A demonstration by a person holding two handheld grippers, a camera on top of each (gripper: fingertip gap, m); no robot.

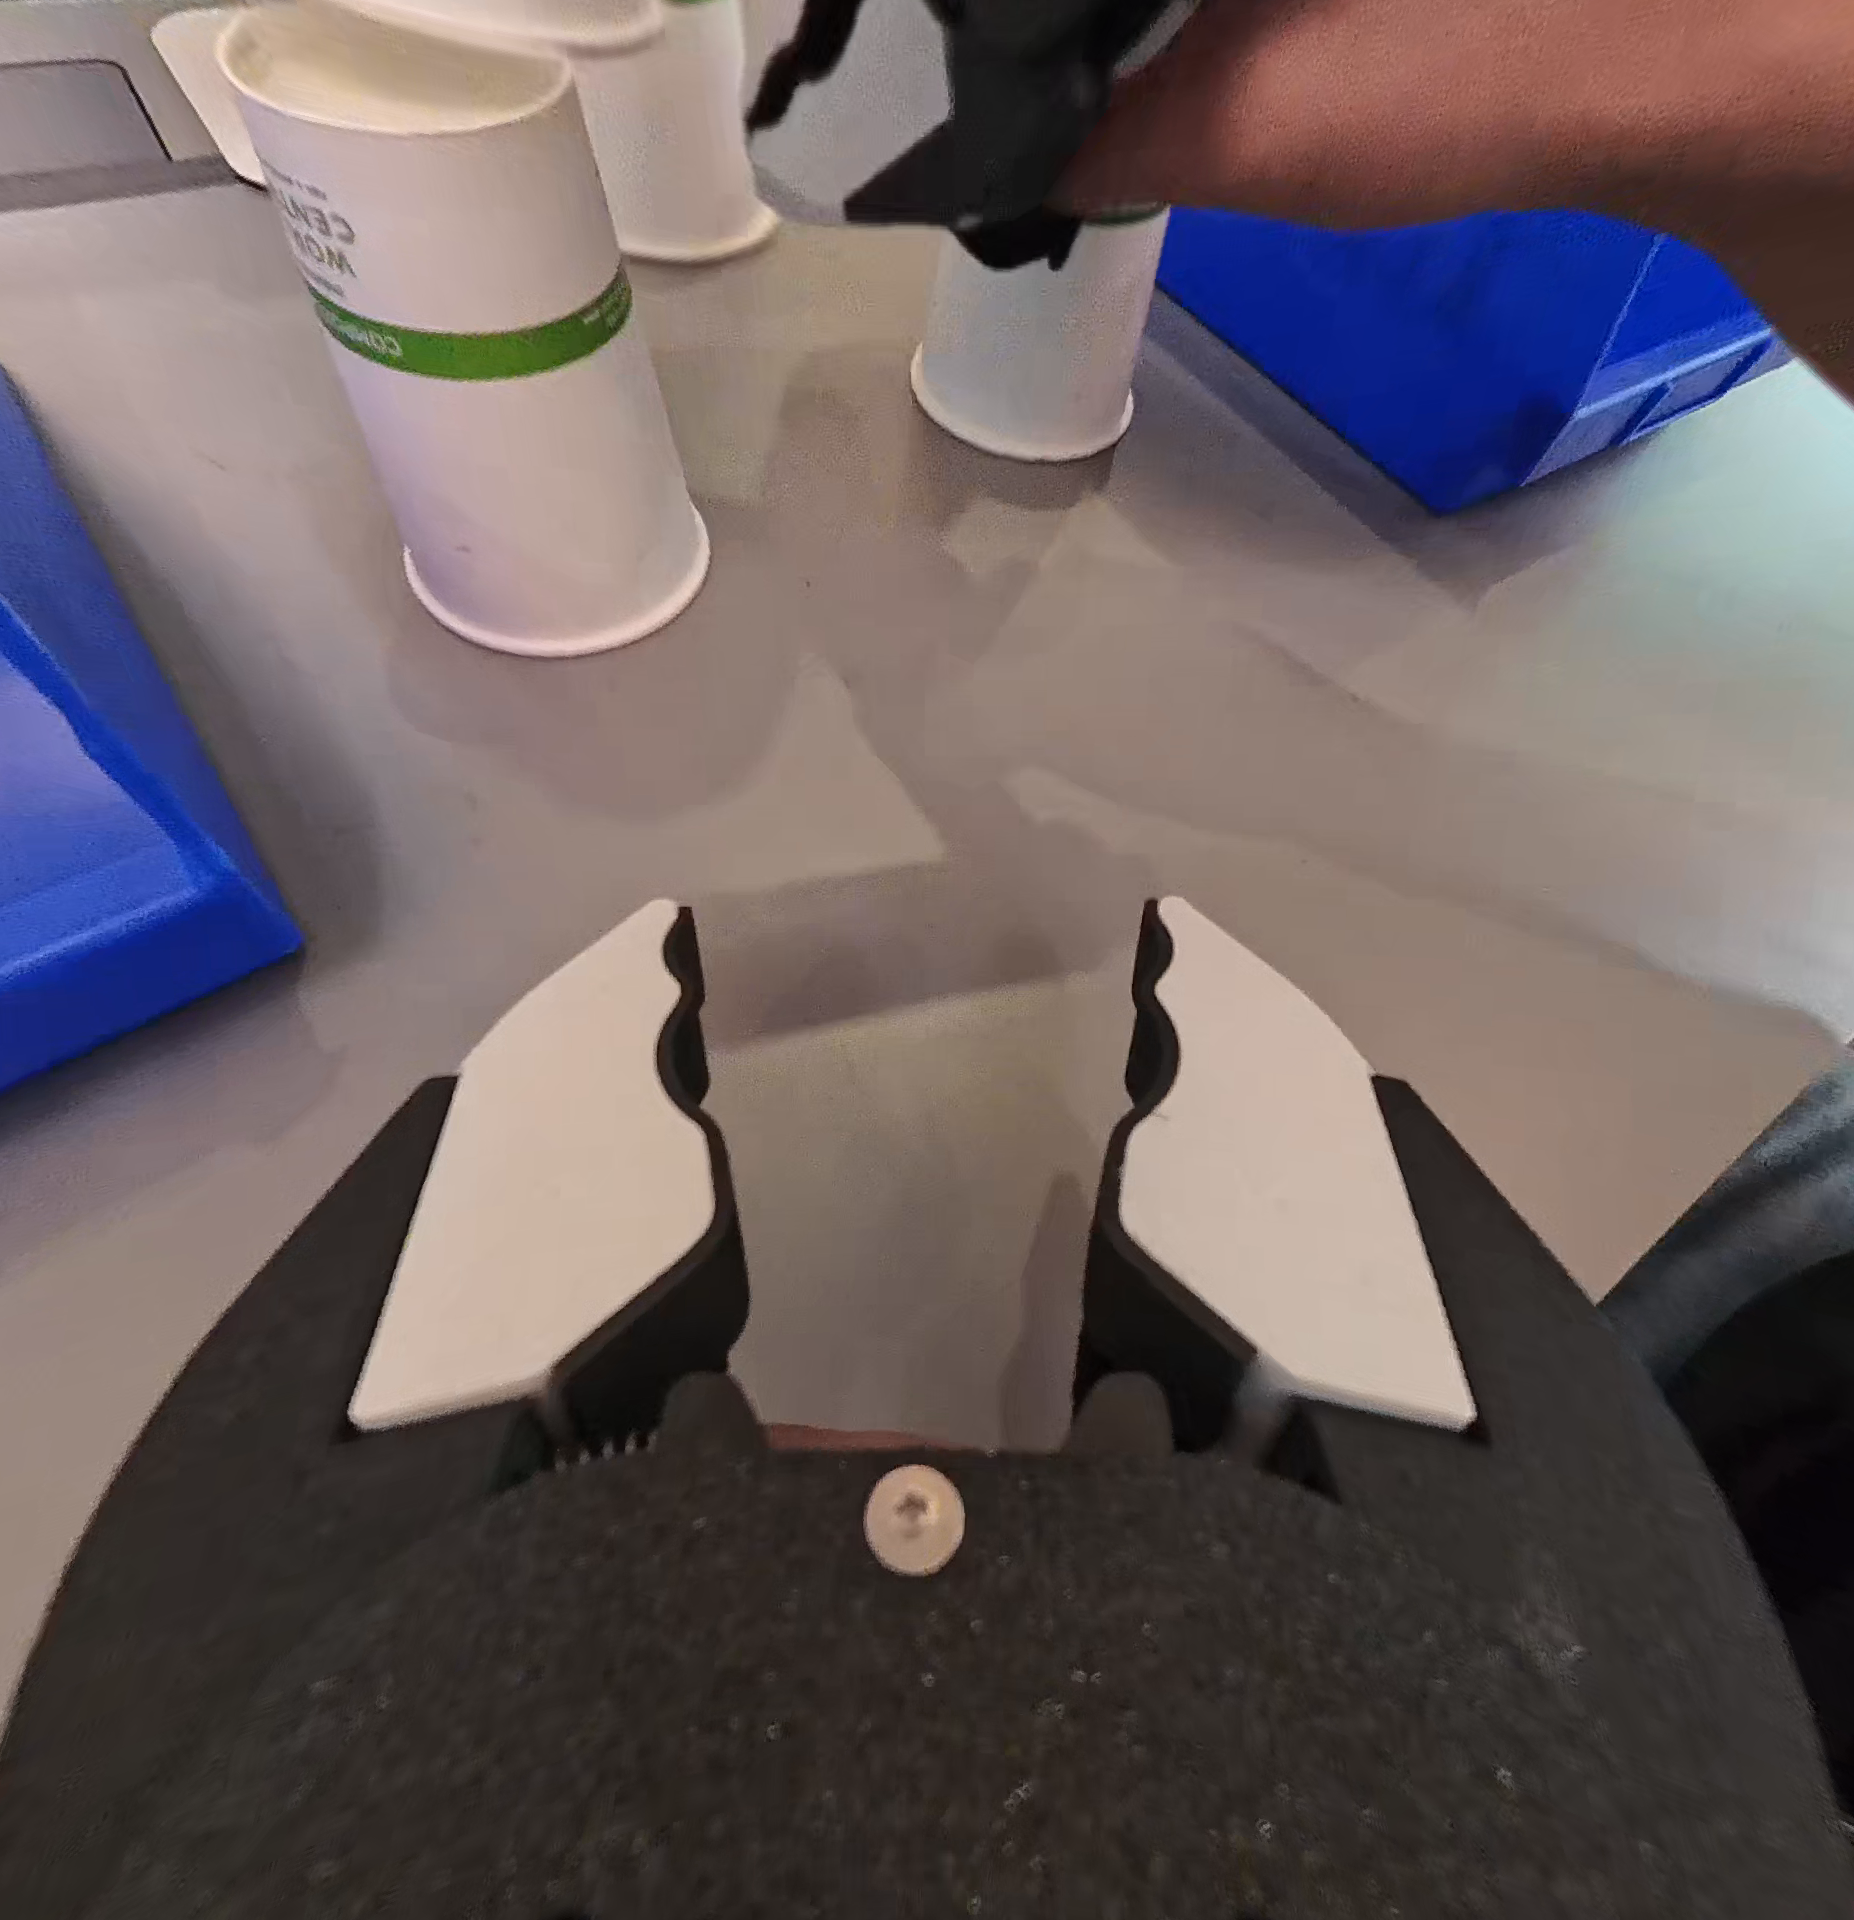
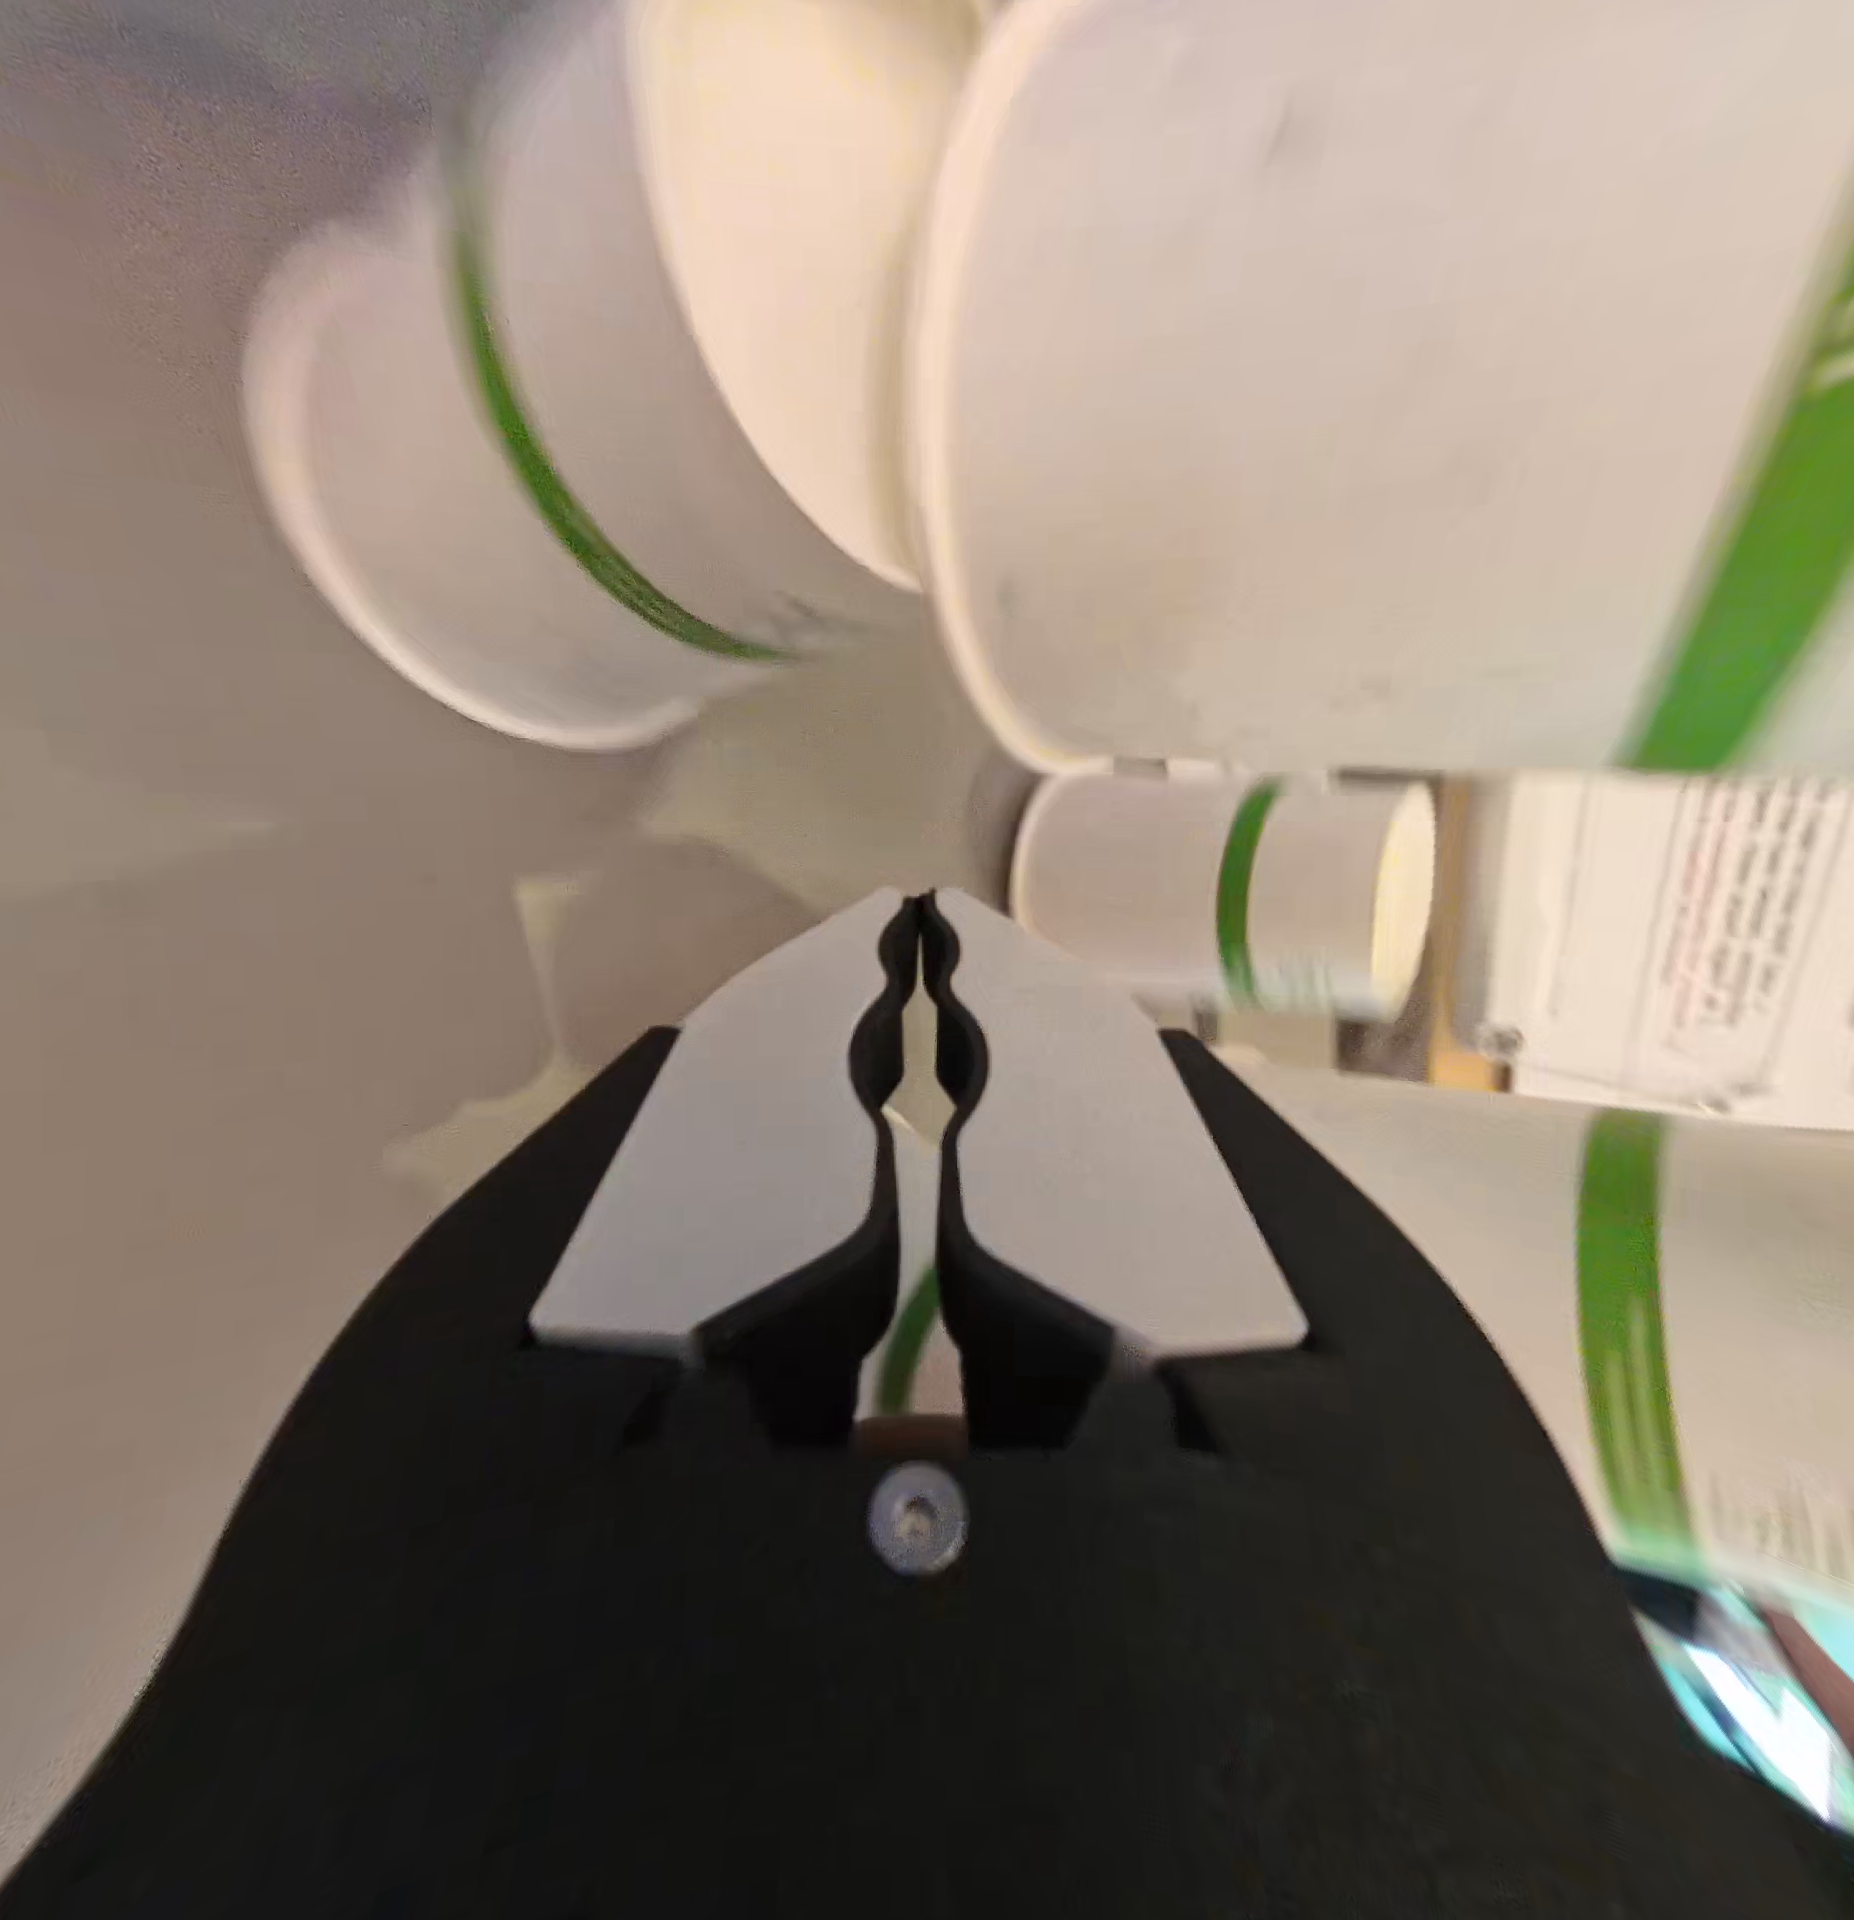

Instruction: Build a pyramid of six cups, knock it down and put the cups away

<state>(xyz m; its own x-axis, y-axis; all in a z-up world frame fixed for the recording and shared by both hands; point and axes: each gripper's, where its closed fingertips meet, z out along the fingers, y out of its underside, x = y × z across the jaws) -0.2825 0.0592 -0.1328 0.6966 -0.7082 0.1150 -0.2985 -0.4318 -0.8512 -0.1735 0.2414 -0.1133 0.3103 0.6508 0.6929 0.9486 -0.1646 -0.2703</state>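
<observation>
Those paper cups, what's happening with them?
A person holds a gripper in each hand. The left gripper hangs open and empty over the grey table. The right gripper is shut with nothing in it, right among the white paper cups with green bands. Its view is rolled sideways and blurred. The cups in the left wrist view, like the nearest cup, stand upside down between two blue bins.

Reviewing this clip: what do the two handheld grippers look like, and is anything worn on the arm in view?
The left gripper and the right gripper match: a grainy black body, two tapering white finger plates lined with wavy black rubber pads, and a silver screw centred on the body. No cables show. The person's forearm is bare where visible; no sleeve shows.
</observation>
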